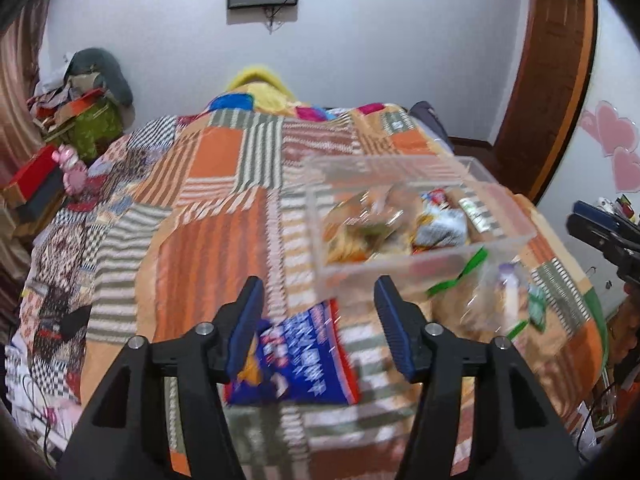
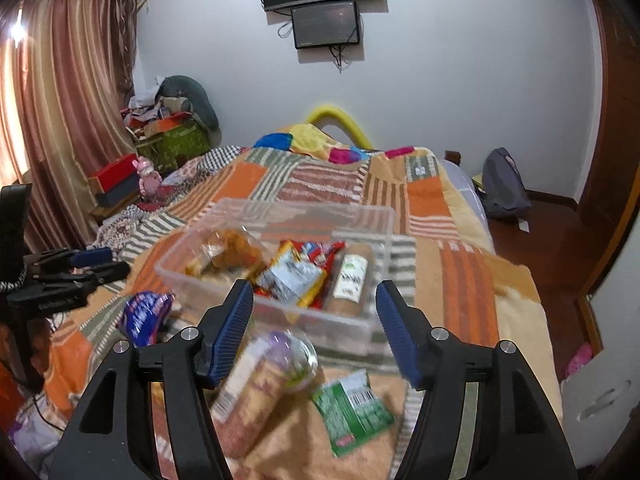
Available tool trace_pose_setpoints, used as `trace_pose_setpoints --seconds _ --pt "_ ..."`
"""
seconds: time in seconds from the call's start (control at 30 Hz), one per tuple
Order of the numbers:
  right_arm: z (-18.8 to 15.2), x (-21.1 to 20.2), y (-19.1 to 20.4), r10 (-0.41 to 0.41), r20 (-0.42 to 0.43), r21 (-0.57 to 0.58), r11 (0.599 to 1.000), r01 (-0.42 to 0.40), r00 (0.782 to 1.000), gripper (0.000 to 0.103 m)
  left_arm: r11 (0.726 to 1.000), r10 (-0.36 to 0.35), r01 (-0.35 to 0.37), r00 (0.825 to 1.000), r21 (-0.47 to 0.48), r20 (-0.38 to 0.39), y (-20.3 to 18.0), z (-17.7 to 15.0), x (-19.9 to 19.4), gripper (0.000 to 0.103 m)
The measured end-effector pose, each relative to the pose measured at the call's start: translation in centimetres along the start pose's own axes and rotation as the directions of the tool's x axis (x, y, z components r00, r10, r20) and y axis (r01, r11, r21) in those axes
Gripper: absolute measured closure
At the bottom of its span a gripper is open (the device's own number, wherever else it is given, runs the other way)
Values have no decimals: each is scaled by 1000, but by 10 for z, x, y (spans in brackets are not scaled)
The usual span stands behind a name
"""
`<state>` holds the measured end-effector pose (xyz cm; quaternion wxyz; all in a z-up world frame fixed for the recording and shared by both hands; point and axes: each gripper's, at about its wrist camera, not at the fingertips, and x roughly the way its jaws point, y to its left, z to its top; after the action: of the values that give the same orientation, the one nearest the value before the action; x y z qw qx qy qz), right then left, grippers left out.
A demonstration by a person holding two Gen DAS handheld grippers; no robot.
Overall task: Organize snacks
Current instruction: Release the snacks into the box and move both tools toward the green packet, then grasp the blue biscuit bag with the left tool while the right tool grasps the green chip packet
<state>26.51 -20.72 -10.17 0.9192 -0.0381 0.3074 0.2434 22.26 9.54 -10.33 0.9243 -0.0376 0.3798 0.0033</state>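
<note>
Clear plastic bin (image 2: 362, 236) on patchwork bed quilt (image 1: 216, 160), snack packs inside | blue chip bag (image 1: 296, 356) under left hand-held gripper (image 1: 318, 330), jaws apart, empty | right hand-held gripper (image 2: 316, 330) jaws apart above cracker sleeve (image 2: 260, 392) | green packet (image 2: 352, 408) beside sleeve

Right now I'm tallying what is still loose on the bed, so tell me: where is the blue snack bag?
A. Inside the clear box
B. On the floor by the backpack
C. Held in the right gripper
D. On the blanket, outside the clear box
D: the blue snack bag lies flat on the blanket, in front of the clear box and below the open left gripper.
</note>
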Motion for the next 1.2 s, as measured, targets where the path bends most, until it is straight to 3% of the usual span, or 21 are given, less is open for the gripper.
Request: trace_pose_setpoints --seconds 0.17,0.37,0.5,0.57,0.83,1.0,1.13,1.2 --pt "-20 5 -7 -33 -56 2 999 33 998 41 998 41 -43 998 -53 -46 31 -22 7 38" --pt "-44 18 -14 -49 -137 10 999 51 989 38 994 37 -47 994 -99 -103 53 -43 23 34" --pt "-56 28 -16 -60 -176 8 998 62 983 35 994 14 -26 993 -105 -117 50 -48 34 25" --pt "-60 32 -17 -62 -195 6 998 64 979 33 994 3 -17 993 -112 -120 46 -49 40 10" --pt "-72 47 -16 -73 -243 -18 997 71 967 32 997 -16 3 984 -72 -177 30 -50 72 8" --pt "-78 50 -18 -61 -259 -16 998 59 964 32 997 -10 -3 986 -73 -165 30 -51 81 0" --pt "-81 45 -16 -56 -256 -24 998 52 965 49 997 -14 1 986 -76 -169 29 -49 89 0" --pt "-83 43 -17 -48 -252 -12 999 46 967 51 998 -4 -6 985 -58 -170 27 -49 91 0"
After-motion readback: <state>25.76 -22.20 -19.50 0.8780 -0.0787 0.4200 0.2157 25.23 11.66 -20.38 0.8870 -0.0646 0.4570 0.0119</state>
